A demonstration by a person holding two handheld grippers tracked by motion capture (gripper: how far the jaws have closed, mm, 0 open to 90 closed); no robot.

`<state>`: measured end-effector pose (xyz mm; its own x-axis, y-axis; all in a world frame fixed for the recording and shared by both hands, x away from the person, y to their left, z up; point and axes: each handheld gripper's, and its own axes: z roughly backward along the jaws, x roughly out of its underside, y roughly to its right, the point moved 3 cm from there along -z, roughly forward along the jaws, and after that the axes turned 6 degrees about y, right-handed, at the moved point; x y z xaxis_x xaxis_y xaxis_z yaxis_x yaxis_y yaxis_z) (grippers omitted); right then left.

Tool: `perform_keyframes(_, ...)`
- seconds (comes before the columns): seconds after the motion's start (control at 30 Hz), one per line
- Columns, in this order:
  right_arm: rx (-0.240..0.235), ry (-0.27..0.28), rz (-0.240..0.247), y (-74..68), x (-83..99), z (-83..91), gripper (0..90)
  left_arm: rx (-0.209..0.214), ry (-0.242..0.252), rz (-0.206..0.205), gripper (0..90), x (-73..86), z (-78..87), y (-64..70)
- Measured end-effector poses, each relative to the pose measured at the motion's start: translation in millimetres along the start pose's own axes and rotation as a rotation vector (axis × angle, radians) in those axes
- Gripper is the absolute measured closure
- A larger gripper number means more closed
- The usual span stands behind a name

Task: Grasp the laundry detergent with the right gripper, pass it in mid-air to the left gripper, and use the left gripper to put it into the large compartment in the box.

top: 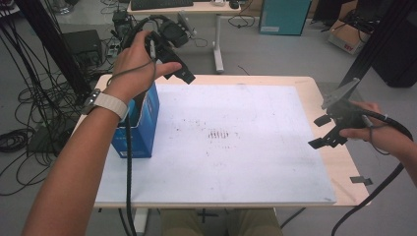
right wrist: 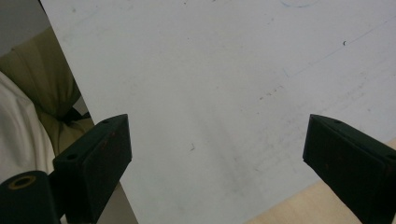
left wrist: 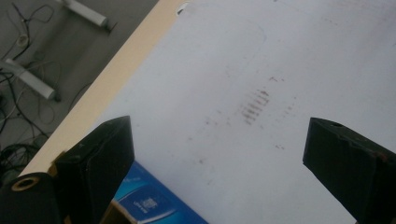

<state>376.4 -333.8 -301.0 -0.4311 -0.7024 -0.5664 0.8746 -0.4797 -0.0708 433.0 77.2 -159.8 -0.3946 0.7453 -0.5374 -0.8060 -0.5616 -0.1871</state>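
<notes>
Left black two-jaw gripper (top: 180,73): jaws spread wide, empty, held in the left hand (top: 135,64) above the far-left table corner. Open-topped blue cardboard box (top: 140,123): stands directly below, at the left edge of the white sheet (top: 236,147). Right black two-jaw gripper (top: 324,132): jaws wide apart, empty, over the sheet's right edge. Light wooden table (top: 339,162): bears both sheet and box.

Grey floor (top: 275,49), tangled cables (top: 19,98) left, desk (top: 196,9) behind, cardboard box (top: 346,34)
</notes>
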Motion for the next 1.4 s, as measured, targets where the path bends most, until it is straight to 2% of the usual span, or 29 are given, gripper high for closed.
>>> perform_keyframes(0.2, 0.0, 0.002, -0.005, 0.5, 1.0, -2.9, 7.7, 0.041, -0.02, -0.071, 8.9, -7.3, -17.6, 16.1)
perform_keyframes(0.4, -0.002, -0.002, -0.004, 0.3, 0.3, -4.6, 7.7, 0.083, -0.034, -0.104, 8.9, -9.3, -30.8, 31.6)
perform_keyframes(0.5, -0.003, 0.0, -0.003, 0.3, -1.0, -5.5, 7.7, 0.084, -0.043, -0.125, 8.9, -9.9, -36.4, 38.0)
perform_keyframes(0.63, -0.006, 0.001, -0.001, -0.3, -2.5, -6.1, 7.7, 0.1, -0.051, -0.124, 9.0, -9.8, -44.3, 44.3)
perform_keyframes(0.73, -0.007, 0.006, -0.005, -1.0, -2.7, -6.8, 7.7, 0.1, -0.063, -0.143, 9.0, -9.6, -50.1, 45.6)
perform_keyframes(0.8, -0.003, 0.004, -0.025, -2.7, -1.9, -7.3, 7.7, 0.11, -0.069, -0.137, 9.1, -8.8, -53.3, 47.5)
perform_keyframes(0.87, -0.008, 0.004, -0.008, -1.7, -0.2, -7.4, 7.7, 0.111, -0.065, -0.142, 9.1, -8.3, -56.8, 48.0)
perform_keyframes(1.0, -0.004, 0.009, -0.011, -3.0, 2.8, -6.4, 7.6, 0.118, -0.071, -0.137, 9.1, -6.9, -61.8, 50.0)
perform_keyframes(1.03, -0.006, 0.008, -0.01, -2.6, 3.3, -6.1, 7.7, 0.112, -0.071, -0.148, 9.1, -7.0, -63.0, 49.7)
perform_keyframes(1.13, -0.001, 0.008, -0.019, -1.9, 4.2, -5.5, 7.6, 0.124, -0.083, -0.136, 9.1, -5.9, -65.4, 50.8)
perform_keyframes(1.4, 0.002, 0.008, -0.011, -0.5, 2.3, -7.4, 7.6, 0.115, -0.08, -0.133, 9.1, -4.5, -66.6, 48.9)
